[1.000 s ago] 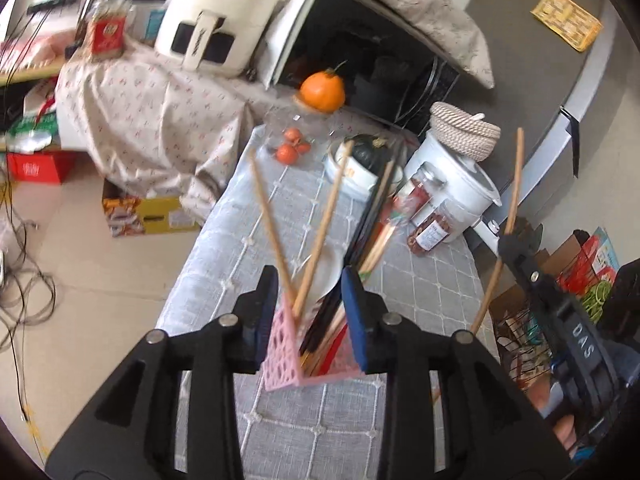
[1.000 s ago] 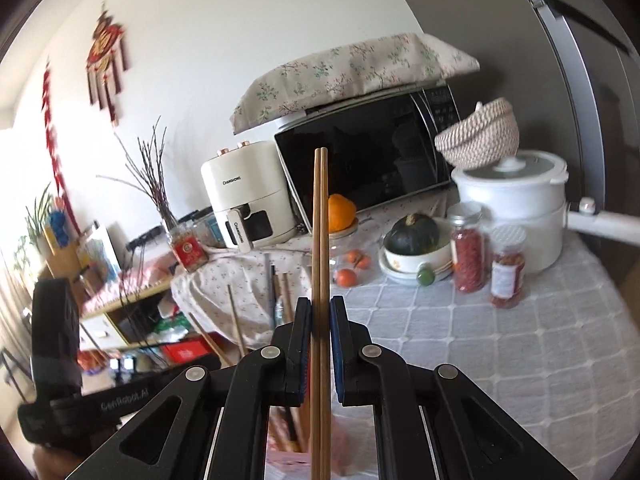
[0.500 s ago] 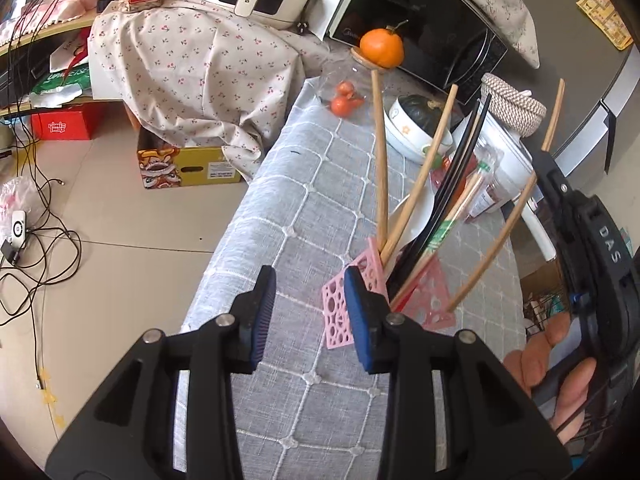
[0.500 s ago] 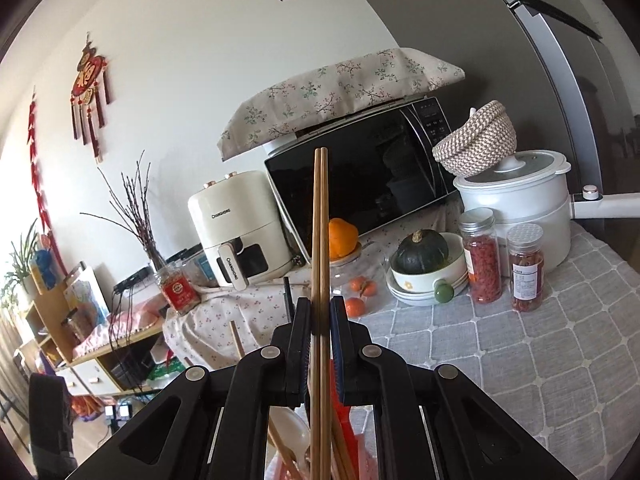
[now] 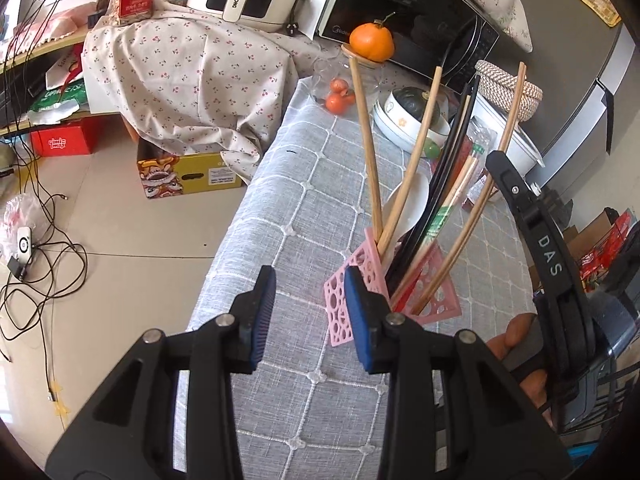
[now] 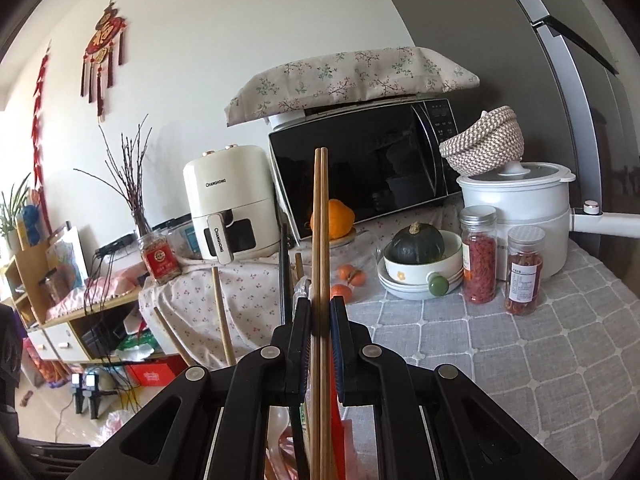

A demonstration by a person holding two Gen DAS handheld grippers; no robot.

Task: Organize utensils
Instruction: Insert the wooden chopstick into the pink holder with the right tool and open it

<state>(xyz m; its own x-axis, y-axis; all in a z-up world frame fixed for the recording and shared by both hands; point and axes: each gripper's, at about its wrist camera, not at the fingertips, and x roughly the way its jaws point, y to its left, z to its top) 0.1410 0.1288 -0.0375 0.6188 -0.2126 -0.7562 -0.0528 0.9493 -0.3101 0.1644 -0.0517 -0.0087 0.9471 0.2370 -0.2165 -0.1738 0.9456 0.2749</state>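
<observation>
A pink perforated utensil holder (image 5: pixel 352 292) stands on the grey checked tablecloth (image 5: pixel 304 208). It holds wooden chopsticks (image 5: pixel 366 136), black chopsticks (image 5: pixel 448 176) and a white spoon (image 5: pixel 412 204). My left gripper (image 5: pixel 310 312) is open and empty, just left of the holder. My right gripper (image 6: pixel 320 320) is shut on a pair of wooden chopsticks (image 6: pixel 320 220), held upright with their lower ends down in the holder. In the left wrist view these chopsticks (image 5: pixel 492 176) lean at the holder's right side.
At the table's far end stand a bowl with a dark squash (image 6: pixel 418 256), two spice jars (image 6: pixel 480 256), a white pot (image 6: pixel 520 204), a microwave (image 6: pixel 360 168) and an orange (image 5: pixel 371 40). The table's left edge drops to the floor with a box (image 5: pixel 188 176).
My left gripper let go of the holder and drew back to the left, jaws wider. The right gripper lowered its chopsticks into the holder.
</observation>
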